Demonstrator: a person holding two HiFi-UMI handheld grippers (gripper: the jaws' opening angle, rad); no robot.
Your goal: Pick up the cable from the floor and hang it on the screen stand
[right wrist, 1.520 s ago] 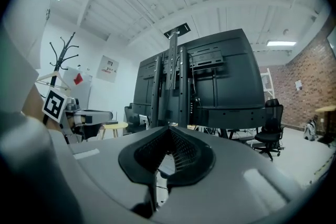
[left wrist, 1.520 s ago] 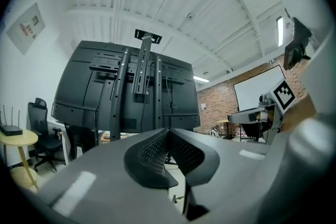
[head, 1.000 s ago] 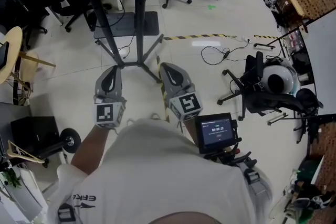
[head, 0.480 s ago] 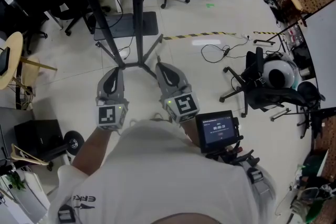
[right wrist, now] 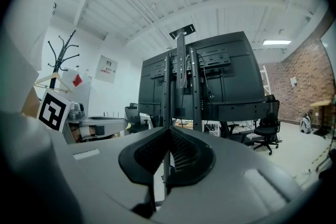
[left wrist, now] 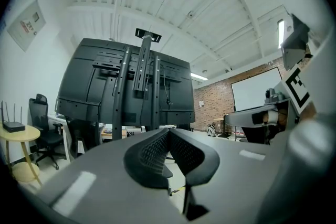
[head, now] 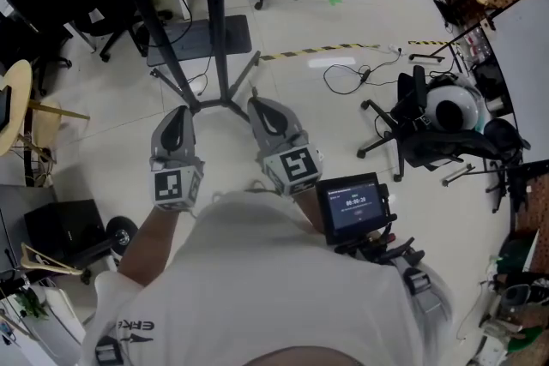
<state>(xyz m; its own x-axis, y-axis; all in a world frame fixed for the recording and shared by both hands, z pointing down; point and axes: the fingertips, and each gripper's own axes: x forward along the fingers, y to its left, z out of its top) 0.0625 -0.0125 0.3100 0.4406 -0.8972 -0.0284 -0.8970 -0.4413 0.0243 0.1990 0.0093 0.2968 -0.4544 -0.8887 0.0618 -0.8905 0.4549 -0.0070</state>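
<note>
while the cable [head: 364,75] lies apart, left tool [left wrist: 168,132] and right tool [right wrist: 169,131] are closed, empty.

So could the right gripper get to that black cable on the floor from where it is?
Probably not from here: the cable lies well off to the right of the right gripper, whose fingers are shut. Only bare floor lies between, so stepping over looks unobstructed.

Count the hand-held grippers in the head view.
2: the left hand-held gripper left of the screen stand's base, the right hand-held gripper right of it. None appears hidden.
</note>
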